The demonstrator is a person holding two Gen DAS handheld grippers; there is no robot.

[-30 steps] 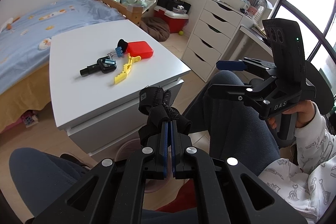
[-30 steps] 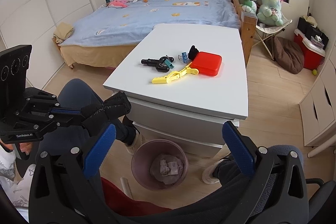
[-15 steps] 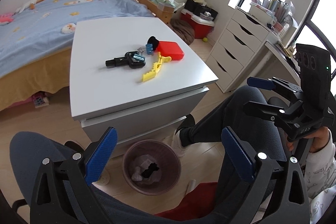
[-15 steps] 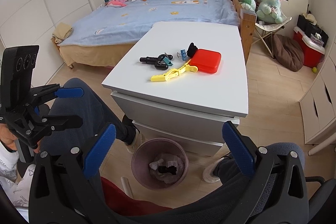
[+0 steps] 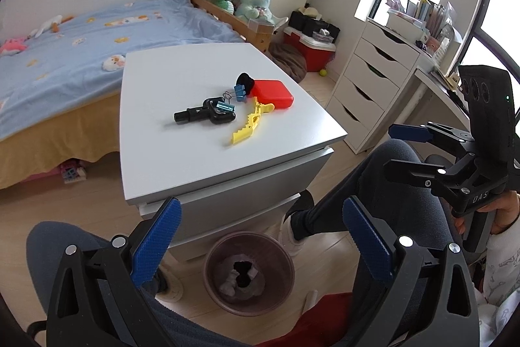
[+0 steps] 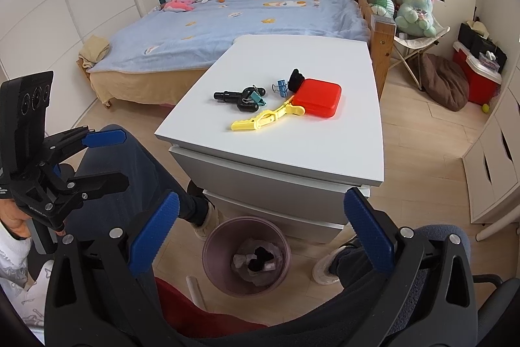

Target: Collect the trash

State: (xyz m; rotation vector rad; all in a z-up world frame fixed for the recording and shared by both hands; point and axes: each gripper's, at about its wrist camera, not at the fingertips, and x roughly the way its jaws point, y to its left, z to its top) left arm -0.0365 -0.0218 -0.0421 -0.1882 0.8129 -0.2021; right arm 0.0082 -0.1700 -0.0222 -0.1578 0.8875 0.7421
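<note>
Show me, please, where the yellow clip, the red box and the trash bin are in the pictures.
yellow clip [image 5: 248, 126]: left wrist view, on its toothed middle.
red box [image 6: 319, 97]: right wrist view, on its flat lid.
trash bin [image 5: 213, 252]: left wrist view, on its left rim.

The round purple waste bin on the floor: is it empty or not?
Not empty. The round purple waste bin holds pale crumpled paper and a black piece.

A glossy red plastic case [image 5: 272, 93] and yellow plastic clip [image 5: 248, 126] lie on the smooth matt white bench [image 5: 195, 77]; pale wood-look floor [image 6: 422, 132], ribbed plastic wastebasket [image 5: 279, 265].
</note>
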